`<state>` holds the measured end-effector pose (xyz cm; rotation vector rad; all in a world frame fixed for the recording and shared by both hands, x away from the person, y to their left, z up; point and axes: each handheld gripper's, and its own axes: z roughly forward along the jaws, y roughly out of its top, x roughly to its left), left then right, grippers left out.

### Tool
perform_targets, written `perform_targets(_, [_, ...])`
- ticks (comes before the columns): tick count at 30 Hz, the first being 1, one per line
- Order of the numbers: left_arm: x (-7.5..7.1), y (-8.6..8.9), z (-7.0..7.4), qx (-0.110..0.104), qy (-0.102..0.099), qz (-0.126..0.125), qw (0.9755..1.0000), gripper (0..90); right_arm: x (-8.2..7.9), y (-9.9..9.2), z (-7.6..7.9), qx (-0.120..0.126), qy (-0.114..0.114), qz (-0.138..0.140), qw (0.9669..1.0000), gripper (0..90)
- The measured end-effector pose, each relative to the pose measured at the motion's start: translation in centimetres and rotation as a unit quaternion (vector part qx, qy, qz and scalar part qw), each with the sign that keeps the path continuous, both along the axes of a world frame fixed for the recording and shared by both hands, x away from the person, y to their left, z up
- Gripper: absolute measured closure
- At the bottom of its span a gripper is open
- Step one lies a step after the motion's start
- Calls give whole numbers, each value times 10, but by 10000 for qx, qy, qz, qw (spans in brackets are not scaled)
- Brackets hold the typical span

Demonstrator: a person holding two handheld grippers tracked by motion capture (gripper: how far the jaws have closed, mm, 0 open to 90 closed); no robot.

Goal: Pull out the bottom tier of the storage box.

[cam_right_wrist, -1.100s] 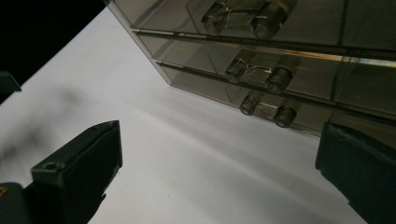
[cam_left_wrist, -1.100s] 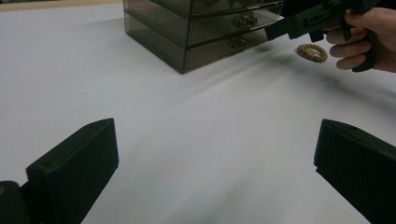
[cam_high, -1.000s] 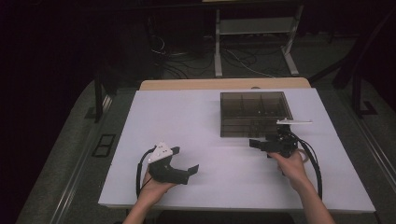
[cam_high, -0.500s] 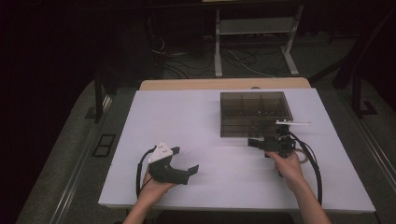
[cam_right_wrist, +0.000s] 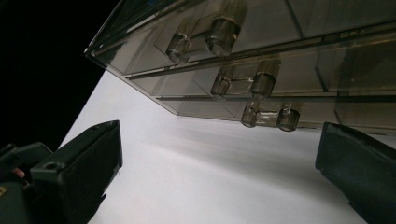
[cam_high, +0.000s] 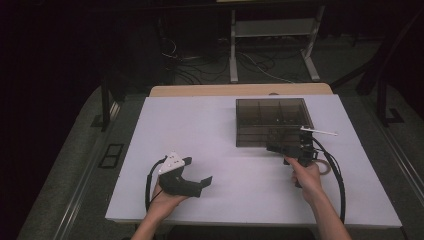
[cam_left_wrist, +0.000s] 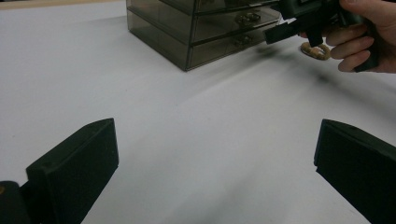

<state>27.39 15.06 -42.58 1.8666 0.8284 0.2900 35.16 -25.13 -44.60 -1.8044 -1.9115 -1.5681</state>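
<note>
A dark see-through box of drawers (cam_high: 272, 121) sits on the white bench (cam_high: 200, 130), toward the far right part of it. It has three drawers stacked one over the other, and each drawer has a small clear handle (cam_right_wrist: 270, 116) on its front.

The right gripper (cam_high: 280, 148) is held in the person's right hand (cam_high: 305, 175), just in front of the box. Its jaws are spread wide apart and hold nothing. In the right gripper view the drawer fronts are close ahead, and the lowest handle sits between the two jaws but farther off, not touching them. The view is tilted, so the box looks slanted.

A small tan ring (cam_left_wrist: 315, 50) (maybe a roll of tape, it is too small to tell) lies on the bench just beside the right hand.

The left gripper (cam_high: 192, 184) rests low over the near left part of the bench, held in the left hand (cam_high: 167, 199). It is well apart from the box. Its jaws are spread wide too, with only bare white bench between them. In the left gripper view the box is far ahead, and the right hand and its gripper are at the top right corner.

A black cable (cam_high: 340, 185) runs from the right gripper back along the person's arm.
</note>
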Motion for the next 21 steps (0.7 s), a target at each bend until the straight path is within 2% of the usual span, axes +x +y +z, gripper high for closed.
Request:
perform_targets(4, [1,2,0,-4,-2,19,10000,0,0,0,-1,108,115,-108,9998,0])
perform_targets(5, [1,3,0,0,0,11,10000,0,0,-1,-2,231,162,-224,9994,0])
perform_targets(6, [1,3,0,7,13,4,10000,0,0,-1,-2,231,162,-224,9994,0])
perform_targets(8, [1,5,0,13,20,-32,10000,0,0,-2,-4,478,256,-378,9978,0])
perform_targets(15, [2,6,-1,79,0,-106,9999,0,0,-6,-11,476,252,-533,9971,0])
perform_targets(21, [3,8,0,114,-15,-122,9999,0,1,-3,-14,457,278,-538,9971,1])
